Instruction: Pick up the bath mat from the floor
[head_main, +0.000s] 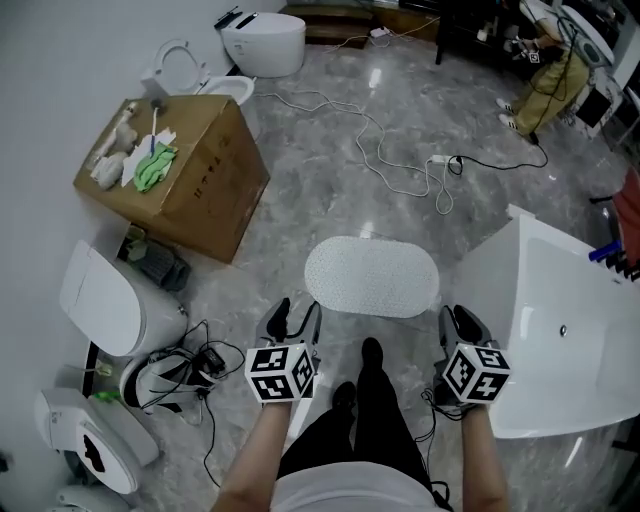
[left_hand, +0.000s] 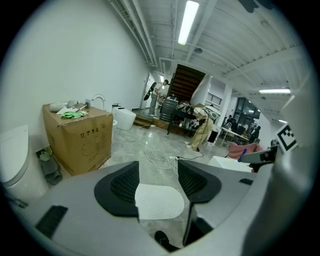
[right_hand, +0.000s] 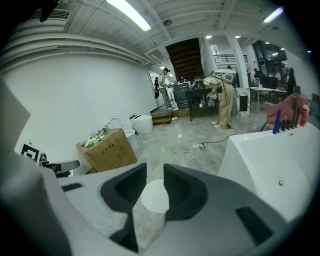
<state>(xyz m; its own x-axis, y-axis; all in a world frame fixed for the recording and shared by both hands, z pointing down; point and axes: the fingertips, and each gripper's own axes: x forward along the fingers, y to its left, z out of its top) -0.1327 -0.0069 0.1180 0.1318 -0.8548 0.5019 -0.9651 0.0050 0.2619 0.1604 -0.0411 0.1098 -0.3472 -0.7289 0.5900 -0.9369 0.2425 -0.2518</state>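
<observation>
The bath mat (head_main: 372, 277) – a white, oval, dimpled piece – lies flat on the grey marble floor, just ahead of the person's black shoes. It sits between a cardboard box (head_main: 190, 170) on the left and a white bathtub (head_main: 560, 330) on the right.

Both claws hover on the near side of the mat, 1 toward each end, and neither touches it. The left gripper (head_main: 298, 312) has its jaws well apart with nothing clamped; in its own view the mat (left_hand: 160, 201) shows on the floor through the gap. The right gripper (head_main: 458, 318) has a narrower gap – also unclenched and empty. A white cable (head_main: 400, 160) snakes across the floor beyond the mat.
</observation>
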